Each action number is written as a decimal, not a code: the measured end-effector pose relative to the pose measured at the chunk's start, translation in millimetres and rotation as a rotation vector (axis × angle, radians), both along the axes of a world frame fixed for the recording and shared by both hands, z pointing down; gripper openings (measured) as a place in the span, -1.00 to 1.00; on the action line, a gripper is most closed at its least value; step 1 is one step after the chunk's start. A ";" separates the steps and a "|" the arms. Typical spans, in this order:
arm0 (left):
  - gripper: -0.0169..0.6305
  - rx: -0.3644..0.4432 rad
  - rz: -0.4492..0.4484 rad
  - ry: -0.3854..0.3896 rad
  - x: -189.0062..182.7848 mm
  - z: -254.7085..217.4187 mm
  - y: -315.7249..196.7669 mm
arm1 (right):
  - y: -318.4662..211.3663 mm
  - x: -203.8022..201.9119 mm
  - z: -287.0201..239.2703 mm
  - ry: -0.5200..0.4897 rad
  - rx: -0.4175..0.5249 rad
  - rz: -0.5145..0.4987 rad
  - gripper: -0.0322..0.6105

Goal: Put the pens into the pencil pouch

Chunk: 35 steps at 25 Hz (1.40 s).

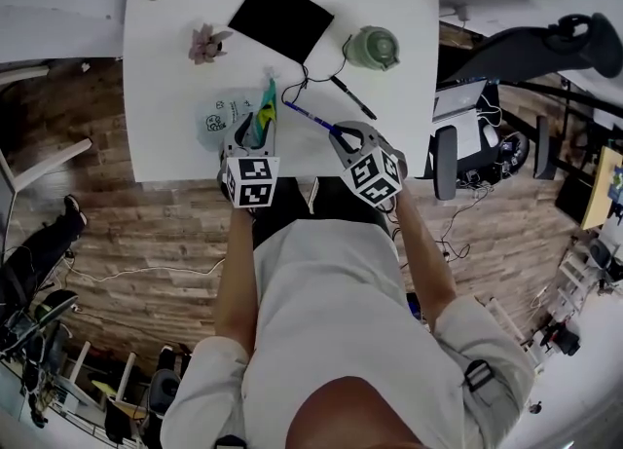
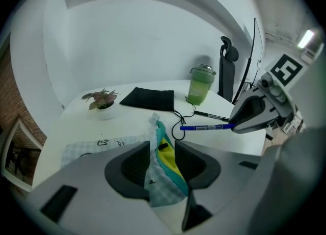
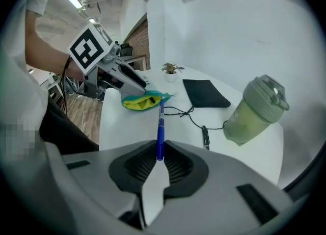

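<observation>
A pencil pouch (image 1: 255, 118) of pale checked fabric with teal trim lies at the white table's front edge. Its mouth (image 3: 138, 101) gapes and shows a yellow lining. My left gripper (image 2: 163, 152) is shut on the pouch's rim (image 2: 162, 170) and holds it up. My right gripper (image 3: 160, 155) is shut on the end of a blue pen (image 3: 160, 127). The pen points away from the jaws, with its tip just beside the pouch's mouth. In the head view, the blue pen (image 1: 310, 116) slants between my right gripper (image 1: 343, 132) and the pouch. A black pen (image 1: 352, 96) lies on the table farther back.
On the white table (image 1: 175, 48) stand a green bottle (image 1: 373, 48) and a small potted plant (image 1: 206, 44). A flat black pad (image 1: 282, 17) lies at the back, and a thin black cord (image 1: 297, 87) loops near the pens. An office chair (image 1: 545, 48) stands to the right.
</observation>
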<state>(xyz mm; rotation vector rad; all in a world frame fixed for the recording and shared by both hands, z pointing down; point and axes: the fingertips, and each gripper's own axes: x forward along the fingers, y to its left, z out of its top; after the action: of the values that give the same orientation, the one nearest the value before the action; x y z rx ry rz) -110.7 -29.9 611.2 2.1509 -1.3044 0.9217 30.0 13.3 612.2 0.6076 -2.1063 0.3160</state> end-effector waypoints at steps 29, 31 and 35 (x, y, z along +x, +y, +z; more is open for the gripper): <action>-0.93 0.005 -0.064 0.012 -16.2 -24.4 -4.1 | 4.0 -39.6 -15.4 0.046 0.023 -0.267 -0.76; -0.93 0.006 -0.066 0.017 -17.0 -26.6 -3.8 | 4.7 -43.8 -14.6 0.054 0.023 -0.294 -0.76; -0.93 0.010 -0.073 0.029 -18.2 -29.4 -3.3 | 3.3 -53.1 -12.9 0.063 0.026 -0.341 -0.76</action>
<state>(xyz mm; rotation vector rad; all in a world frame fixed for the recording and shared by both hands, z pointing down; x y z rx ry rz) -128.9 -33.2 581.8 2.1017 -1.3659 0.8533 -23.1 16.6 599.3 0.2604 -2.1107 0.0762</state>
